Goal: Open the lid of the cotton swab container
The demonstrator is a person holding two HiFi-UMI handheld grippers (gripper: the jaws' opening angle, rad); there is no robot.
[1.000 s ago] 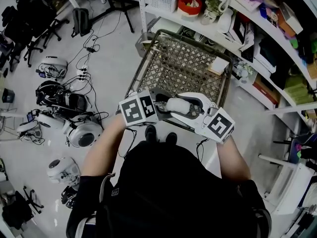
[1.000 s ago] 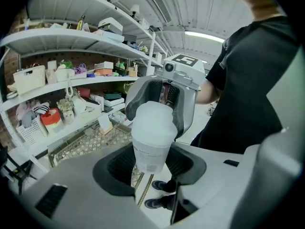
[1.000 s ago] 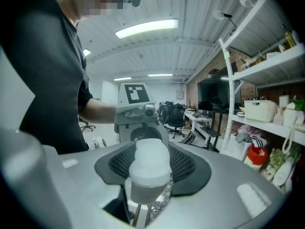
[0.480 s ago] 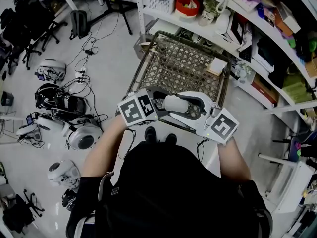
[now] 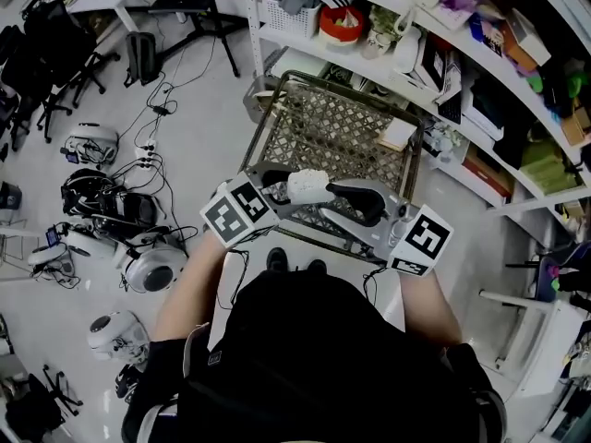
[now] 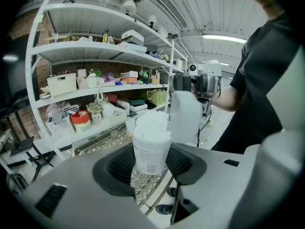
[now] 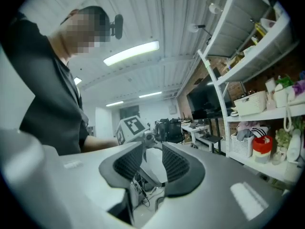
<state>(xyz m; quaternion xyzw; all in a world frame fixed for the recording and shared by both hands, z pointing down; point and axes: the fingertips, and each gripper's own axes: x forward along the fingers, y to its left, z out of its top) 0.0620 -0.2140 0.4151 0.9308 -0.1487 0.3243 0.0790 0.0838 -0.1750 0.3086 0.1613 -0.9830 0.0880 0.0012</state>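
Note:
The cotton swab container (image 6: 151, 151), a clear cup packed with white swabs, stands upright between the pads of my left gripper (image 6: 150, 162), which is shut on its sides. Its top shows bare swab heads. The translucent lid (image 6: 185, 116) stands raised at the cup's right rim. The right gripper (image 7: 152, 165) reaches in level; its jaws have just been closing, and the lid (image 7: 155, 162) now fills the gap between its pads. In the head view both grippers, left (image 5: 288, 192) and right (image 5: 338, 194), meet at the container (image 5: 308, 185) above the cart.
A wire shopping cart (image 5: 331, 125) stands right under the grippers. Behind it run white shelves (image 5: 434, 58) crowded with baskets, mugs and boxes. Cables, headsets and other gear (image 5: 111, 210) lie on the floor at the left, with chairs and desks farther back.
Both grippers have risen and shifted farther over the cart with the container. The right marker cube has drawn away to the right. The right jaws have narrowed.

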